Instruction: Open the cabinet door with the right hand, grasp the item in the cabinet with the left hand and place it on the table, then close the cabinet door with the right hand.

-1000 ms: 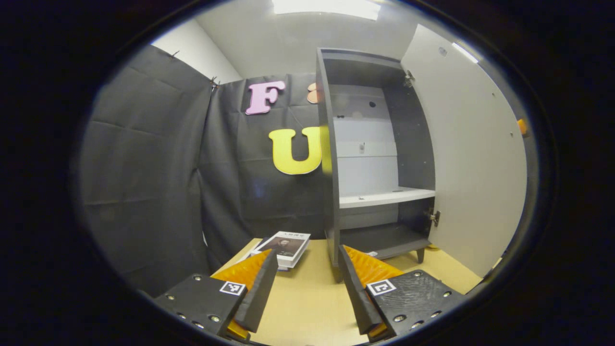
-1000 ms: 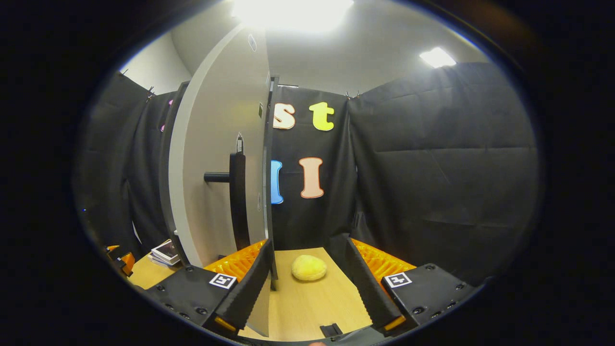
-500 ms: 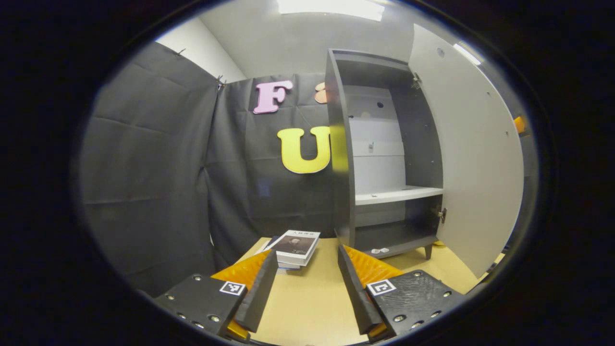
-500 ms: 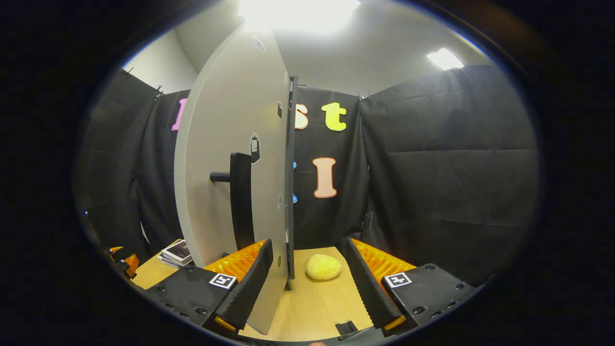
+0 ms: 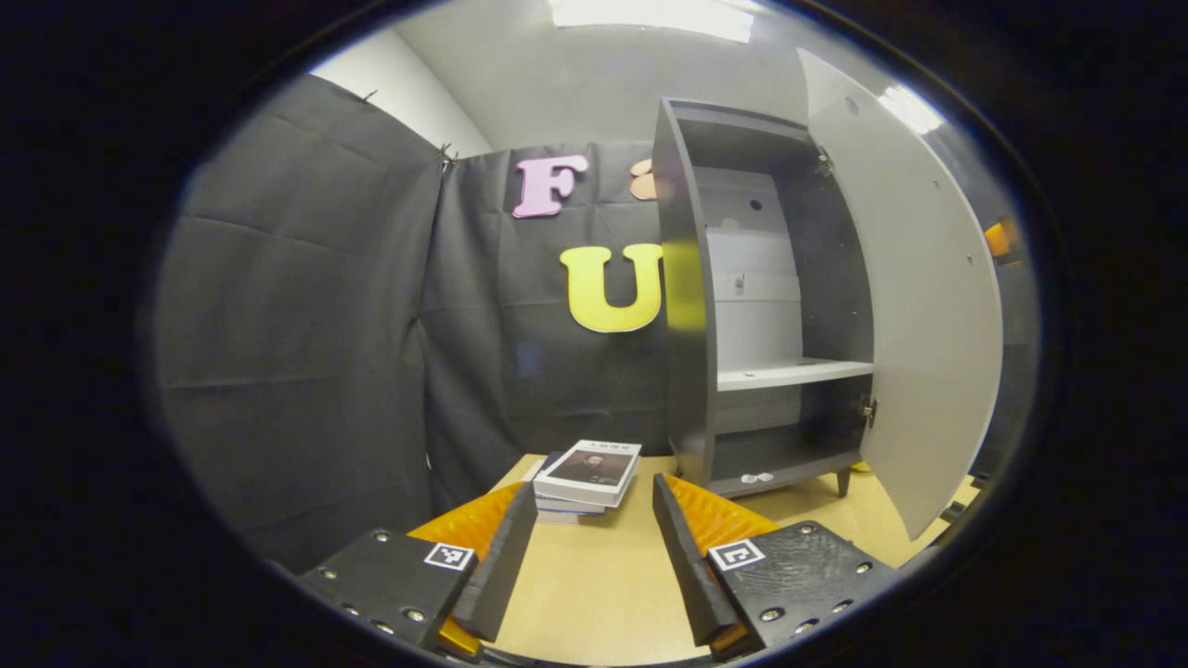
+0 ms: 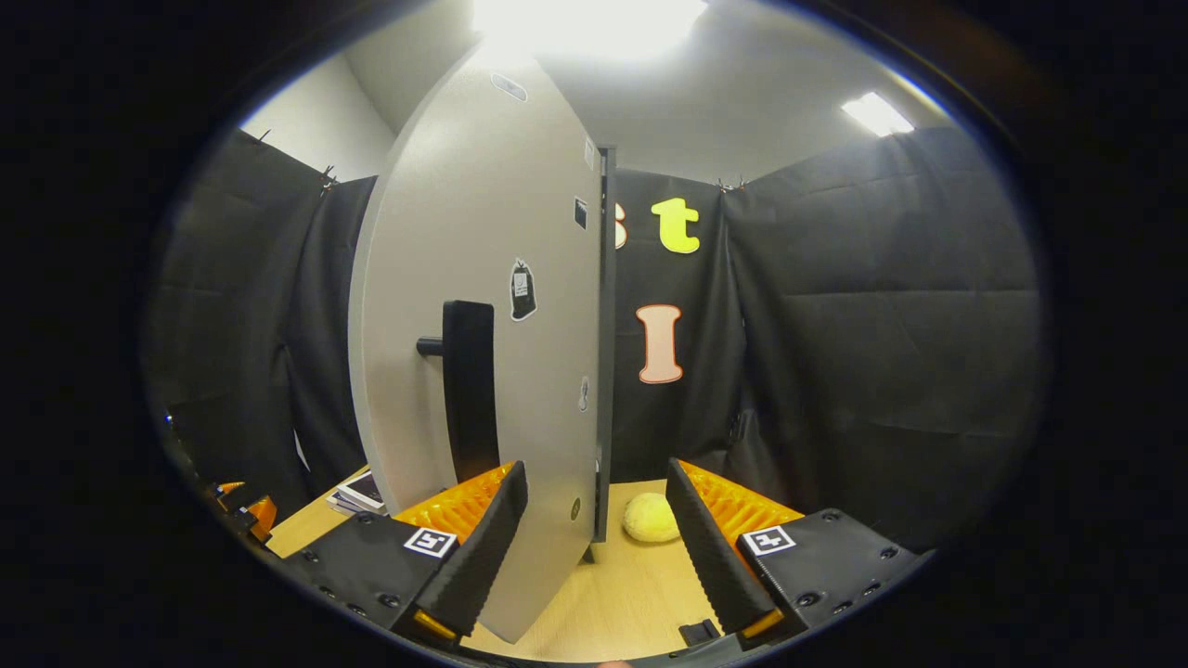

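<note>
One cabinet (image 5: 770, 306), one door (image 6: 501, 306), one book stack (image 5: 588, 476), one yellow sponge (image 6: 651, 518)

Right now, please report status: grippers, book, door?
Both grippers open, empty. Books on table. Cabinet door open, handle free.

Stack of books (image 6: 360, 494) half hidden behind the cabinet door (image 6: 483, 353); its cover too small to tell.

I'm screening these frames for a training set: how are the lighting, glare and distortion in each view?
Left gripper view: fisheye bends the cabinet and its open door into curves; a ceiling light is bright at the top edge, and the books are sharp. Right gripper view: a ceiling light blows out to white glare above the bowed door; the yellow item is dim but readable.
</note>
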